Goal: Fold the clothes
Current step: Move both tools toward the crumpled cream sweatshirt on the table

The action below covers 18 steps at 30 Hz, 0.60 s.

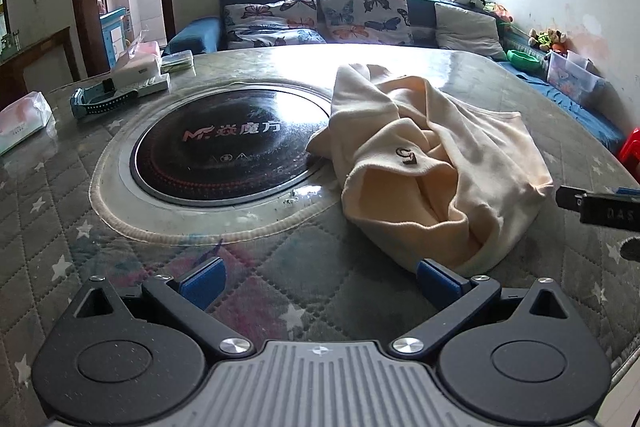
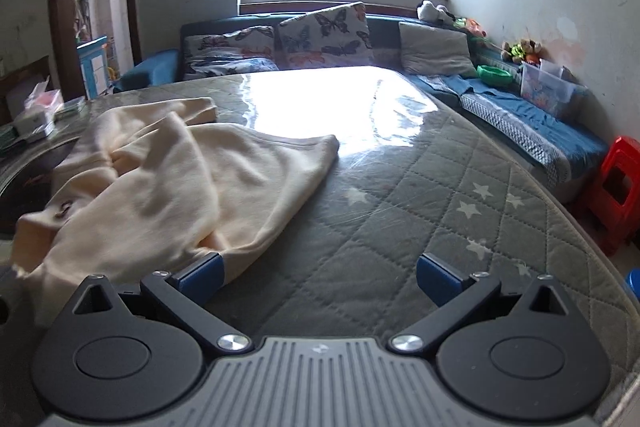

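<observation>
One garment [image 1: 432, 163] is all the task shows here, a cream top lying in a loose, rumpled heap on the quilted table cover [image 1: 280, 291], its far edge draped over the rim of the round black hob [image 1: 224, 143] set into the table. A sleeve or hem trails away from the hob toward the window side, and a small dark logo sits on an upturned fold. Nothing looks squared or stacked, so I judge folding as not yet begun: the top has to be spread flat first, then folded.

The left gripper [image 1: 318, 281] hangs low on the near side of the hob, jaws spread wide and empty, its right blue pad just at the garment's near edge. The right gripper [image 2: 318, 277] is likewise wide apart and holds nothing; its left pad stands in front of the cloth's near hem, and I cannot tell whether they touch.

Left of the hob lie tissue packs [image 1: 24, 121] and a teal strap [image 1: 100, 103]. Beyond it stand a blue sofa [image 1: 192, 37] with butterfly cushions [image 1: 366, 13].
</observation>
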### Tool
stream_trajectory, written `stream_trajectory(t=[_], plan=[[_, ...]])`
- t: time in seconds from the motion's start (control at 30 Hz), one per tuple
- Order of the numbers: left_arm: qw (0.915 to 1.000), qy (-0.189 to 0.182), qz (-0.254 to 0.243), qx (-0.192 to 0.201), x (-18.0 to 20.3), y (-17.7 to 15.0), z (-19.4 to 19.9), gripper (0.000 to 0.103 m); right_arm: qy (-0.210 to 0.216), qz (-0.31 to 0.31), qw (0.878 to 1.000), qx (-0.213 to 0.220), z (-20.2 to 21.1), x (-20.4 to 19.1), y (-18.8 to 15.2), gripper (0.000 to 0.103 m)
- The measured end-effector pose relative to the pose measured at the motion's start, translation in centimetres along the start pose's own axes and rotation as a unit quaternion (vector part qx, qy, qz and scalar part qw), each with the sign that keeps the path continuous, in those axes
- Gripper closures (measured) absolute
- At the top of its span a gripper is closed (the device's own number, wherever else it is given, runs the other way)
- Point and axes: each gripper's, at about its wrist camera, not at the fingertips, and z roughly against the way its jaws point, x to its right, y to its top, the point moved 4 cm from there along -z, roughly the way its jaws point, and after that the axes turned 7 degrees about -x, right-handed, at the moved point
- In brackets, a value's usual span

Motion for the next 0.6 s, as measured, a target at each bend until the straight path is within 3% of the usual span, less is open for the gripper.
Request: stream_trajectory(t=[0.6], plan=[[0.9998,0.011,-0.013,-0.010,1.0,-0.8,0.5,0.000,0.033,0.040,0.999,0.015,4.5,-3.4,-2.4,0.000]])
